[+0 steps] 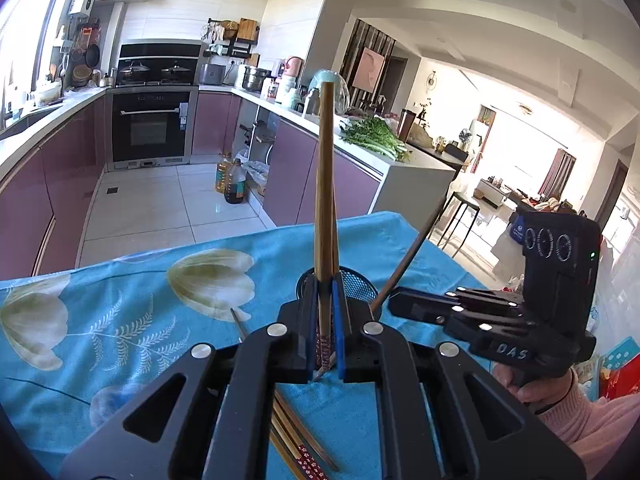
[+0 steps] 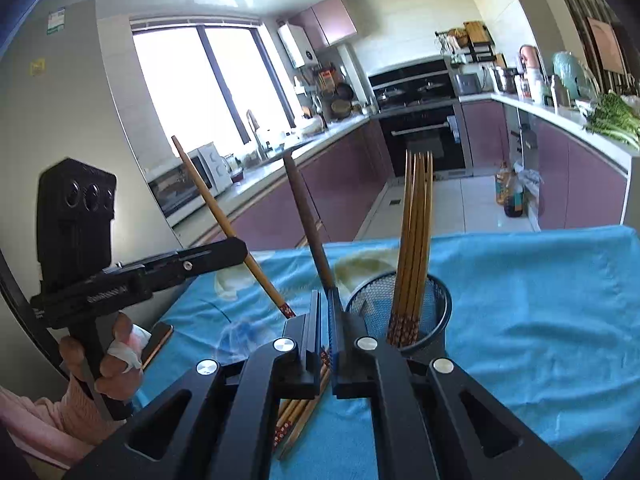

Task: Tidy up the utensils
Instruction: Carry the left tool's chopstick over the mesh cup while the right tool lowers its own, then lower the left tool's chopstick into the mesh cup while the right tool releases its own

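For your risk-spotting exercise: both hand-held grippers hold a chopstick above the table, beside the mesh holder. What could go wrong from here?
1. The left hand-held gripper pinches its chopstick near the patterned tip, so the long free end could pivot or slip.
2. The right hand-held gripper holds a dark chopstick tilted; it may catch the mesh holder rim and tip it.
3. Loose chopsticks lie beneath both and could get knocked.

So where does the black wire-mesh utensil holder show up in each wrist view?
Left wrist view: the black wire-mesh utensil holder sits at centre, mostly hidden behind the left gripper and its chopstick.
Right wrist view: right of centre, holding a chopstick bundle.
Shared landmark: the black built-in oven.
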Motion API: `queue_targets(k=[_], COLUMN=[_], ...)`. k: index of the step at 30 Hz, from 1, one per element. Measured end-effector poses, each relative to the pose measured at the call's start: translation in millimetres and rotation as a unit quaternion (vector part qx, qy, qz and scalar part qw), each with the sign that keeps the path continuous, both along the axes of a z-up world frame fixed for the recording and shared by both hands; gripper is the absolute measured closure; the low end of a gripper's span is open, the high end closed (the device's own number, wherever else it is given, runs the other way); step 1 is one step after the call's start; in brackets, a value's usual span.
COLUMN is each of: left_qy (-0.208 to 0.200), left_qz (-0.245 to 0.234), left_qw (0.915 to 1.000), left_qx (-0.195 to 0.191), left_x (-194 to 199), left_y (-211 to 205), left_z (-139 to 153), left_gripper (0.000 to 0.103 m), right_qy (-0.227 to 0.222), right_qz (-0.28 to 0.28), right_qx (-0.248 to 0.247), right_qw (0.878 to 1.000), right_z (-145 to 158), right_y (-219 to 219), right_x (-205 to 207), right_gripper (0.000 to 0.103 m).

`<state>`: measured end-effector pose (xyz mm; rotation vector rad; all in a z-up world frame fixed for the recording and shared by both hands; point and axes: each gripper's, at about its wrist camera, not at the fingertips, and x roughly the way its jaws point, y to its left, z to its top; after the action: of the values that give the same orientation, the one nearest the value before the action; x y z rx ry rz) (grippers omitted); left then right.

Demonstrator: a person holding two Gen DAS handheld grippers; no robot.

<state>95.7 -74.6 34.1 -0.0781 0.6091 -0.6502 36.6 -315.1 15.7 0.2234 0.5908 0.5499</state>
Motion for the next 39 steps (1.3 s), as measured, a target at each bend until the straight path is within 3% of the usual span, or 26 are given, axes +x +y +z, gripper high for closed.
queue_targets(k=[3,6,7,8,9,16,29,39], left_qy=[0.005,0.009,0.01,0.011,0.013,0.004,-0.035,-0.066], left_qz=[0.003,0.003,0.004,0.005,0.006,0.002,-0.021,-0.024], left_qw=[0.9999,0.9999,0.9998,0.9998,0.9998,0.9999,0.9992,0.9975], left_qx=[0.008,0.013,0.014,0.015,0.014,0.014,0.002,0.002], left_x=[4,6,7,8,9,13,4,3], left_y=[-2,-1,0,0,2,2,-6,-13], left_z=[-6,-10,-12,-14,-15,-13,24,49], left_gripper=[0.095,0.095,0.095,0.095,0.095,0.095,0.095,0.095], right_qy=[0.015,0.023,0.022,0.018,0.017,-0.004,-0.062,-0.096], right_qz=[-0.006,-0.012,-0.013,-0.016,-0.018,-0.015,-0.008,-0.015], right_qx=[-0.003,-0.004,-0.005,-0.008,-0.011,-0.023,-0.03,-0.044], right_qw=[1.0,1.0,1.0,1.0,1.0,1.0,0.998,0.994], right_z=[-13,-19,-20,-19,-18,1,58,80], right_y=[3,5,6,7,8,9,-7,-9], right_x=[10,19,21,21,22,16,-1,2], right_gripper=[0.083,0.083,0.086,0.095,0.097,0.097,0.097,0.097])
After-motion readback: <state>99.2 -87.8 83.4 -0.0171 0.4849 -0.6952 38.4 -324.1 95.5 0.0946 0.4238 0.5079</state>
